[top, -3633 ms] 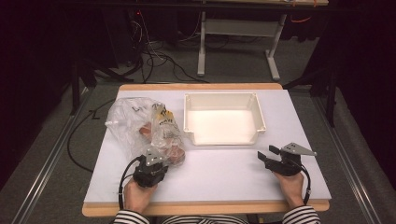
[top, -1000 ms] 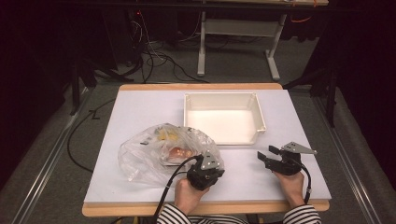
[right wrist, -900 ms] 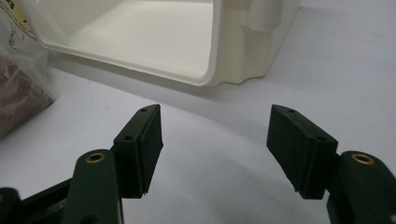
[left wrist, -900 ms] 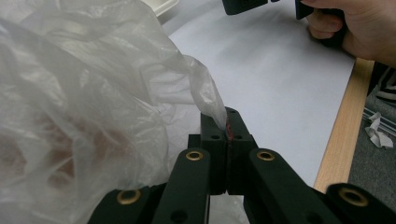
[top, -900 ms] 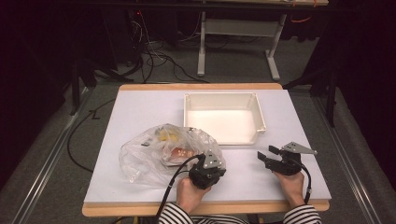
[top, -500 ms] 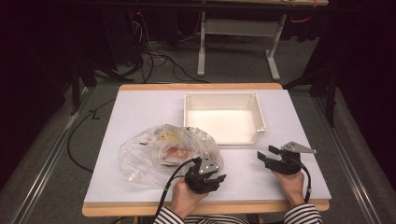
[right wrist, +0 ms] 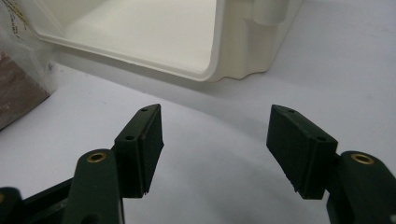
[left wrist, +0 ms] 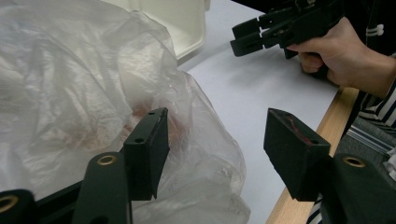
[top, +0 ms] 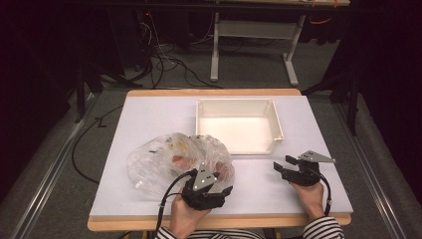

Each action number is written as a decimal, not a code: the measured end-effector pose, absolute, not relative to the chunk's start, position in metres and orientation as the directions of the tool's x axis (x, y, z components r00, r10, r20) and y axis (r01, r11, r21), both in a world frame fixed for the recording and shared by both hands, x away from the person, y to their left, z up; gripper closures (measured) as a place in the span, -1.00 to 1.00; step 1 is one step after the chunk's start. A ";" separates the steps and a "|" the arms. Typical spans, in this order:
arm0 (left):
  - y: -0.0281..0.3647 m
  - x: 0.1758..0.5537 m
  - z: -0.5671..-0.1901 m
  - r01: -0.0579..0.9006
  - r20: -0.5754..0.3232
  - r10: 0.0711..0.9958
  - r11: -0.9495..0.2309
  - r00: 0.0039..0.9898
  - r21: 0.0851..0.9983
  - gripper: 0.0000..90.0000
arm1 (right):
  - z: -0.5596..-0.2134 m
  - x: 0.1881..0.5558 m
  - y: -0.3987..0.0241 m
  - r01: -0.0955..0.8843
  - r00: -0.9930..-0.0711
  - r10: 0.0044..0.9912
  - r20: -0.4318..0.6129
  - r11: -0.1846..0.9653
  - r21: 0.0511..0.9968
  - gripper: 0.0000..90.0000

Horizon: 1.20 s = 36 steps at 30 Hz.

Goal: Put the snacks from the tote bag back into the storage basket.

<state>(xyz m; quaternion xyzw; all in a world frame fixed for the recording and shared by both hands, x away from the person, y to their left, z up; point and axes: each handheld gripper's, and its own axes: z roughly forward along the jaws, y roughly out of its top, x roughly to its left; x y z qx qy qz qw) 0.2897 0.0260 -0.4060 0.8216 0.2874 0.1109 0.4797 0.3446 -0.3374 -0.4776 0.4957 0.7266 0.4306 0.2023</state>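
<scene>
A clear plastic bag with reddish and yellow items inside lies on the white table, left of centre. My left gripper hovers at the bag's near right edge. Its jaws have just been opening and now stand apart. In the left gripper view the bag bulges against the left jaw and some film lies low between the jaws of my left gripper, unpressed. My right gripper rests open at the right, near the white tray. The right gripper view shows my right gripper with only bare table between its fingers.
The tray sits behind the middle of the table and looks bare inside. Bare table lies between the two hands. The wooden front edge runs just under the person's wrists. Cables and a desk frame stand on the floor beyond.
The bag was dragged from the table's left toward the middle. In the last second my left gripper opened, let go of the bag and lifted slightly. The right gripper has not moved.
</scene>
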 end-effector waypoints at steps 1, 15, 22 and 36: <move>0.029 0.289 -0.405 0.368 -0.094 0.586 -0.367 0.805 0.854 -0.12 | -0.478 0.345 -0.337 0.546 -0.427 0.895 0.133 0.138 0.826 -0.19; 0.060 0.286 -0.392 0.356 -0.084 0.645 -0.305 0.760 0.883 -0.26 | -0.477 0.344 -0.334 0.550 -0.440 0.889 0.127 0.155 0.821 -0.18; 0.079 0.296 -0.397 0.401 -0.069 0.709 -0.313 0.702 0.861 -0.29 | -0.476 0.344 -0.331 0.550 -0.451 0.883 0.132 0.159 0.820 -0.19; 0.094 0.320 -0.445 0.556 -0.091 0.777 -0.357 0.623 0.751 -0.39 | -0.475 0.343 -0.323 0.542 -0.476 0.870 0.129 0.175 0.822 -0.20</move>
